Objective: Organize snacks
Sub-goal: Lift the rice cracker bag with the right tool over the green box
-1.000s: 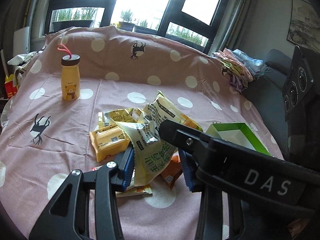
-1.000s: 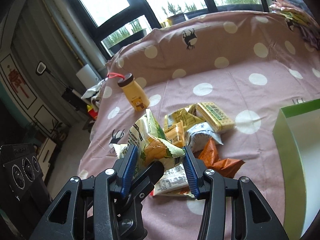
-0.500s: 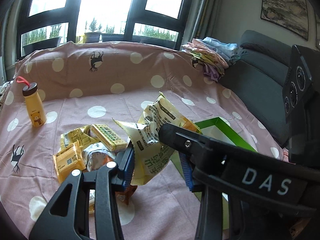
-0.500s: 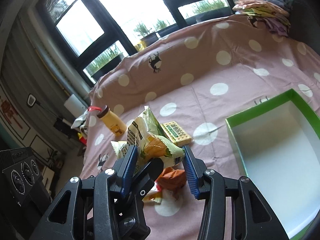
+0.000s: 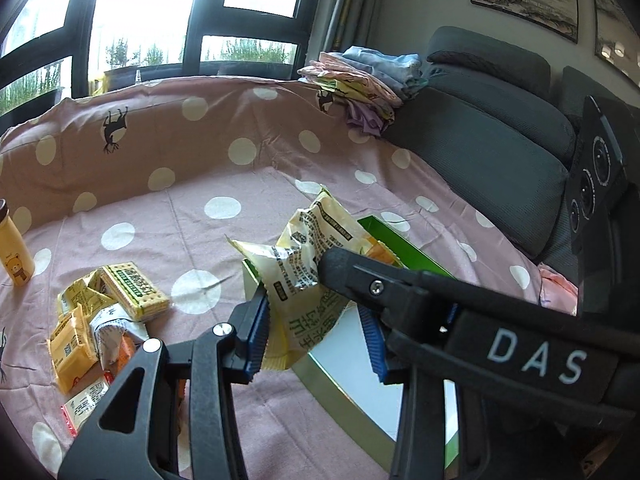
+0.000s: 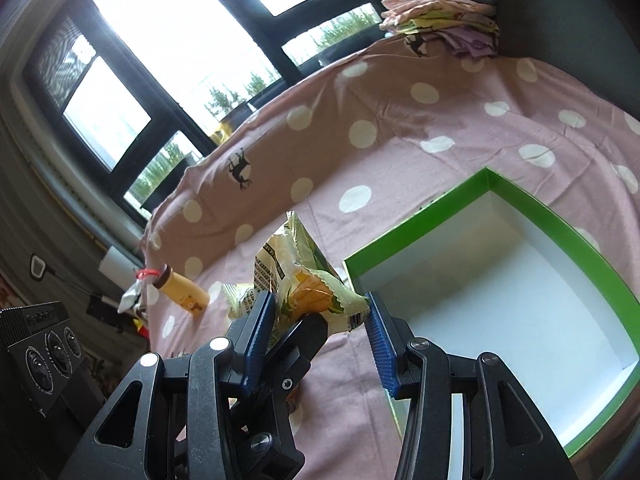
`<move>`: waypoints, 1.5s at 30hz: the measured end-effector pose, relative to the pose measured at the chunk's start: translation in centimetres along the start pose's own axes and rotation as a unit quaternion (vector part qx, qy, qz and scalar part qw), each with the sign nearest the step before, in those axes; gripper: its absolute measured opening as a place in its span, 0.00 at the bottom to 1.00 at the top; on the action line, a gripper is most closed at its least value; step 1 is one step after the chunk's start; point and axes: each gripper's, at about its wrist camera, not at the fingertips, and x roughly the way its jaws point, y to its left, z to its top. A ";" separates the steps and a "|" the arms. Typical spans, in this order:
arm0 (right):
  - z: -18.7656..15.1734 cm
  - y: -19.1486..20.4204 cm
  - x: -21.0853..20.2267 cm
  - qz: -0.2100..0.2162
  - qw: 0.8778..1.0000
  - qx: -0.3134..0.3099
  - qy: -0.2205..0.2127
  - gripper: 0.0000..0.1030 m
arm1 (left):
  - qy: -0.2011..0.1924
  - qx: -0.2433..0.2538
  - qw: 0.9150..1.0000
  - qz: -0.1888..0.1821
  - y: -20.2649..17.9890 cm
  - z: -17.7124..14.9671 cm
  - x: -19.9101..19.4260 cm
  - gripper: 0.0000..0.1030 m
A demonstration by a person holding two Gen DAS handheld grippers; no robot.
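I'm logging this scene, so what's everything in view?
Pale yellow-green foil snack bag: 1, held above the box's edge.
Green cardboard box with white inside: 1, on the sheet.
Small snack packets: several, yellow, orange, white, piled left.
Yellow bear-print bottle: 1, far left.
Pink polka-dot sheet: 1, under everything.
Folded clothes: one pastel stack, far corner.
Dark grey sofa: 1, right.
Left gripper: black, blue pads, beside the bag.
Right gripper: same, pads touching the bag.
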 end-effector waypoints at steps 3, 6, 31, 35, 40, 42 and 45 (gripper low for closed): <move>0.2 -1.3 -0.5 -0.014 1.000 0.015 -0.007 0.48 | 0.008 0.015 1.000 -0.015 -1.0 0.1 1.0 0.39; 0.4 -2.6 -0.8 -0.021 0.999 0.029 -0.009 0.48 | 0.018 0.011 0.999 -0.029 -1.5 0.0 1.9 0.39; 0.3 -10.0 -1.2 -0.109 0.988 0.113 0.010 0.48 | 0.105 0.000 0.991 -0.086 -5.5 -1.6 7.9 0.39; 0.2 -10.5 -0.8 -0.117 0.986 0.120 0.018 0.48 | 0.118 -0.004 0.989 -0.089 -5.5 -2.0 8.7 0.39; 0.2 -10.9 -0.7 -0.129 0.984 0.125 0.023 0.48 | 0.129 -0.006 0.987 -0.097 -5.9 -2.3 9.3 0.39; 0.2 -11.0 -0.7 -0.135 0.983 0.125 0.023 0.48 | 0.135 -0.009 0.986 -0.100 -5.9 -2.5 9.6 0.39; 0.2 -11.3 -0.5 -0.136 0.982 0.130 0.027 0.48 | 0.147 -0.017 0.983 -0.106 -5.6 -2.7 10.0 0.39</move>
